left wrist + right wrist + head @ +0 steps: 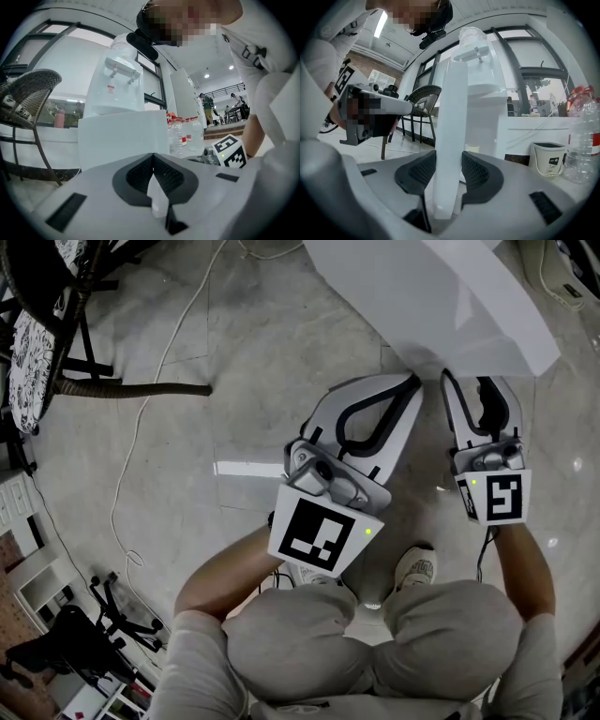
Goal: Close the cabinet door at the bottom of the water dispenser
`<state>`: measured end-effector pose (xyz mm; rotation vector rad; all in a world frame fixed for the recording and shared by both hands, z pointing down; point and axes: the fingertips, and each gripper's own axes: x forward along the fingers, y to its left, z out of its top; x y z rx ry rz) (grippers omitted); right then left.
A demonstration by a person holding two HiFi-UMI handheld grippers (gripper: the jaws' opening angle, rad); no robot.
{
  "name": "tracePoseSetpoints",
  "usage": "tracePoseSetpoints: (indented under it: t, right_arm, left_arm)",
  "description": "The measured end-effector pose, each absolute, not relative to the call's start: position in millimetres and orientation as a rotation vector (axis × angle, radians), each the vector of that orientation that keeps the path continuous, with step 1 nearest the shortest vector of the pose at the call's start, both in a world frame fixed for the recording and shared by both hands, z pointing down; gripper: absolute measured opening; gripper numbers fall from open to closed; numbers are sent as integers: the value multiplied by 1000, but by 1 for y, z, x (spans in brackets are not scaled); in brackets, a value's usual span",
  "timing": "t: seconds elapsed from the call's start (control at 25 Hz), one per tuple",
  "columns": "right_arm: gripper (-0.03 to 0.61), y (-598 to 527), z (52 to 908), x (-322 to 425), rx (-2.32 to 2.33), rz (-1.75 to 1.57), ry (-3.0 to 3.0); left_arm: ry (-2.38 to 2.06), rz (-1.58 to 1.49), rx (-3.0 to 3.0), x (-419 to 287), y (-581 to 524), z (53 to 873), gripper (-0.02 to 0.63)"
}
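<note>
The white cabinet door [441,296] stands swung out from the water dispenser [483,93], whose taps show in the left gripper view too [117,84]. My right gripper [449,157] is shut on the door's free edge [452,117], a dark pad on each face. In the head view it [466,381] reaches under the door panel. My left gripper [153,155] is shut with nothing in it, its tips together just short of the door's broad face [122,136]. From above it [412,381] lies beside the right gripper, to its left.
A wicker chair [47,324] stands to the left on the tiled floor, with a white cable [141,427] trailing past it. Water bottles [180,133] and a small white bin [548,159] stand right of the dispenser. The person's shoe [417,568] is below the grippers.
</note>
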<state>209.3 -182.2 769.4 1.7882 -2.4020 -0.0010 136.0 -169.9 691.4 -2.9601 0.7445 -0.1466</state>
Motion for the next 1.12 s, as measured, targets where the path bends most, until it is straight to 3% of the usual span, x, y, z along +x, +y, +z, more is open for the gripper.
tracePoseSetpoints:
  t: [1.12]
  right_arm:
    - [196, -229, 767, 279, 1935, -39, -2223]
  left_arm:
    - [697, -125, -2938, 185, -199, 686, 8]
